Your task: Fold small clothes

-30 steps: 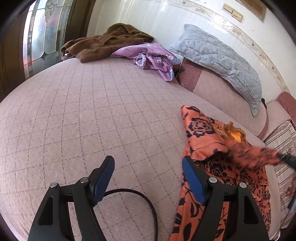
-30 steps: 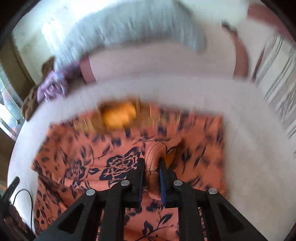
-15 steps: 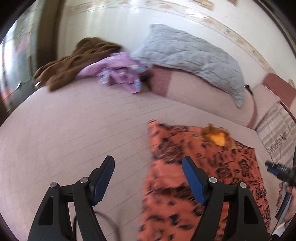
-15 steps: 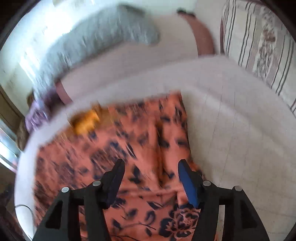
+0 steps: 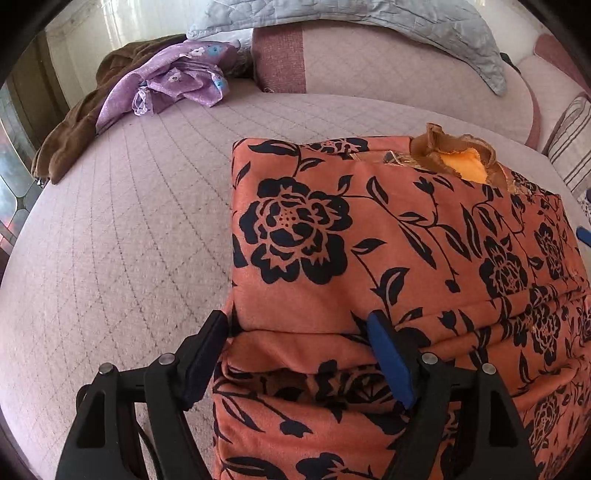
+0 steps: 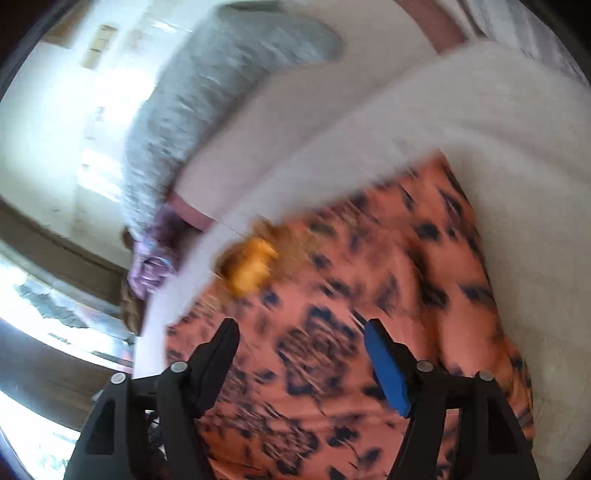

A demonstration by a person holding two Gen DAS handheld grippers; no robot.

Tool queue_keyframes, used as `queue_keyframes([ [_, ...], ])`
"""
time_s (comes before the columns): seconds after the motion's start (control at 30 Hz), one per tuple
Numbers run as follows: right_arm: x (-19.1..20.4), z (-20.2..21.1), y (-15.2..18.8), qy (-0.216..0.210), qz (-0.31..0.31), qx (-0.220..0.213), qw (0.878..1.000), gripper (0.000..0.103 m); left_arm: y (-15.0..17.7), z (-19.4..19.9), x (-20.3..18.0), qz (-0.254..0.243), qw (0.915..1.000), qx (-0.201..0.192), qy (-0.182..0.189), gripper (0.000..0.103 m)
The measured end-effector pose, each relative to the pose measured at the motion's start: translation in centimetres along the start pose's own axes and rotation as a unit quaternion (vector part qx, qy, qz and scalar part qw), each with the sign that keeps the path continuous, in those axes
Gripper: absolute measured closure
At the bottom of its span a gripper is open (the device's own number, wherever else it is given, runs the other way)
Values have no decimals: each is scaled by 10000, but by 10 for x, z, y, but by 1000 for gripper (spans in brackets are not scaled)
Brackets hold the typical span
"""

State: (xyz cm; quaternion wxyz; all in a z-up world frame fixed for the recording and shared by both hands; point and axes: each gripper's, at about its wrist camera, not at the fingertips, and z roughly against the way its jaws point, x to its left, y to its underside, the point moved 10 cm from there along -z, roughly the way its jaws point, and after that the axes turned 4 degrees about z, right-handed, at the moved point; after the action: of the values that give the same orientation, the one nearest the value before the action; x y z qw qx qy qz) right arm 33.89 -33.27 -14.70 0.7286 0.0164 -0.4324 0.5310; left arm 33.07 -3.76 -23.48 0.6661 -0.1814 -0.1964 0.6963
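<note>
An orange garment with black flowers lies folded on the pink quilted bed, its brown collar with yellow lining at the far edge. My left gripper points down over the garment's near left corner. Its jaws are opening; the folded edge lies between the fingers, but the pads do not press on it. In the blurred right wrist view my right gripper hovers over the same garment. Its jaws are opening wide and nothing is pinched between them.
A brown garment and a purple one are heaped at the bed's far left. A grey quilted pillow rests on the pink bolster. A striped cushion is at the right, a window at the left.
My right gripper let go of the pinched cloth and opened wide. My left gripper swung right from bare bed to the garment's corner. The garment now lies flat and folded.
</note>
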Motion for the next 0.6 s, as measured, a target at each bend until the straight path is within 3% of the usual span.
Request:
queue_keyframes([
  [0.07,-6,-12,-11,104,77,8,9999,17,-1,0,0,34,10000,63,-20,22],
  [0.13,-44,-42,-3,722,-172,423,9963,17,-3,0,-1,15,9999,114,-51,22],
  [0.17,-48,-40,-5,524,-303,216,9979,18,-4,2,-2,-22,9999,101,-66,22],
  [0.33,-27,-2,7,711,71,64,9974,17,0,11,-2,-176,9997,5,-171,22],
  [0.6,-30,72,97,772,548,480,9944,17,19,55,8,-229,9992,-282,-151,22],
])
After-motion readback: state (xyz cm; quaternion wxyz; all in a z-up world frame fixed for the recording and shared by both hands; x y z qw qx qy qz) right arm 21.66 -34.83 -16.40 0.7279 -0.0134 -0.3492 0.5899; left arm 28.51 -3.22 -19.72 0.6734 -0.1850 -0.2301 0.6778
